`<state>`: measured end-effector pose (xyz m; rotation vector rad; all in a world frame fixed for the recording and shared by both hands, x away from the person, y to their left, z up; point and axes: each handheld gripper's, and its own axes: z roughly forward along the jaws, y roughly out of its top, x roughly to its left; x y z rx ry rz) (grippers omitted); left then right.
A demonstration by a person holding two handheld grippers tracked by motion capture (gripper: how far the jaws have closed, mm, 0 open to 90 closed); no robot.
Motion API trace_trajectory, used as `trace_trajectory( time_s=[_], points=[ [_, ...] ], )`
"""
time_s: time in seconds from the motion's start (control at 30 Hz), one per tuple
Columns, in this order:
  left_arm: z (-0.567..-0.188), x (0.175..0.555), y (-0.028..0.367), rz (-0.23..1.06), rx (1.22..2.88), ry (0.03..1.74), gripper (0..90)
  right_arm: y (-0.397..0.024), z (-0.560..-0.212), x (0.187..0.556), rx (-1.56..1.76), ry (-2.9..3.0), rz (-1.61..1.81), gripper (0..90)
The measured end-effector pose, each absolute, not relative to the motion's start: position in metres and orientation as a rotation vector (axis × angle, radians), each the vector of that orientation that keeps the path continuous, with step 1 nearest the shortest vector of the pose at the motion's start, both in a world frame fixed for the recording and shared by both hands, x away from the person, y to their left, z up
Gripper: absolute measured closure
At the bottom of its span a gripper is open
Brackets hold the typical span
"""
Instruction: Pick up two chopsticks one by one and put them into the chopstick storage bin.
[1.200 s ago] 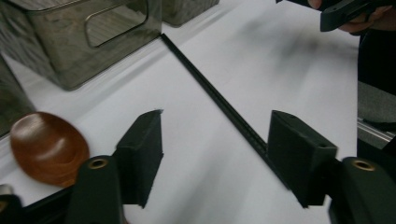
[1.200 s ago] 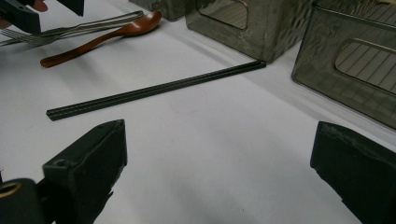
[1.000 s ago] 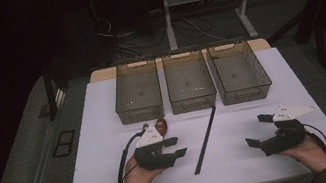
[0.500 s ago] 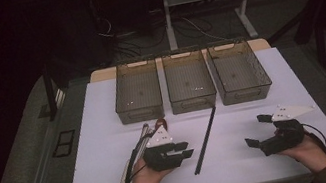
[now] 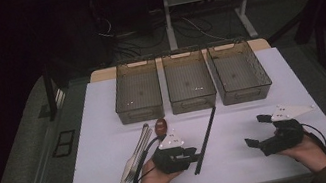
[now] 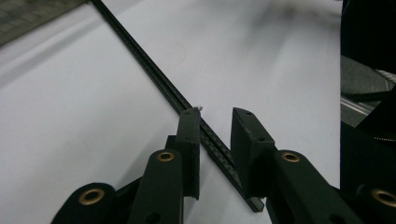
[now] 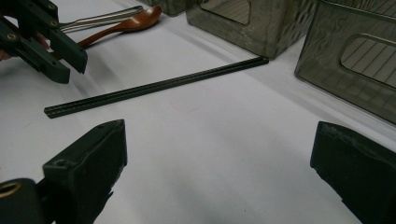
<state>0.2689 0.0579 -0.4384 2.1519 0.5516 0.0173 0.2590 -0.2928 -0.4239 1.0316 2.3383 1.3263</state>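
A pair of black chopsticks (image 5: 205,137) lies slantwise on the white table (image 5: 103,112), in front of the middle bin. My left gripper (image 5: 194,153) is low at their near end. In the left gripper view its jaws straddle the chopsticks (image 6: 154,79) with a narrow gap. The jaws have just been closing and the pads do not press on the sticks. The left gripper (image 7: 67,67) also shows at the top left of the right gripper view, close to the chopsticks (image 7: 154,88). My right gripper (image 5: 258,131) rests at the front right, wide open with nothing in it.
Three clear grey bins (image 5: 136,91) (image 5: 189,81) (image 5: 239,70) stand in a row at the back of the table. A brown wooden spoon (image 5: 159,126) and metal cutlery (image 5: 136,154) lie left of my left gripper. Bare white table lies between the two grippers.
My left gripper has moved right, from beside the spoon to the near end of the chopsticks, and its jaws have narrowed. The right gripper has stayed where it was.
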Motion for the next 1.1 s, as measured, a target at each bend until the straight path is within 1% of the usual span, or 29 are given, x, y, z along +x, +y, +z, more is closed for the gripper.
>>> trace_trajectory(
  time_s=[0.23,0.67,1.1],
  points=[
    [-0.445,0.267,0.052,0.011,2.193,0.548,76.0,-0.293,-0.424,0.259,1.032,2.339,1.324,4.0],
    [-0.45,0.267,0.047,0.007,2.222,0.557,77.3,-0.293,-0.424,0.259,1.037,2.339,1.322,4.0],
    [-0.451,0.265,0.045,0.038,2.247,0.563,76.9,-0.293,-0.424,0.259,1.037,2.336,1.324,4.0]
  ],
)
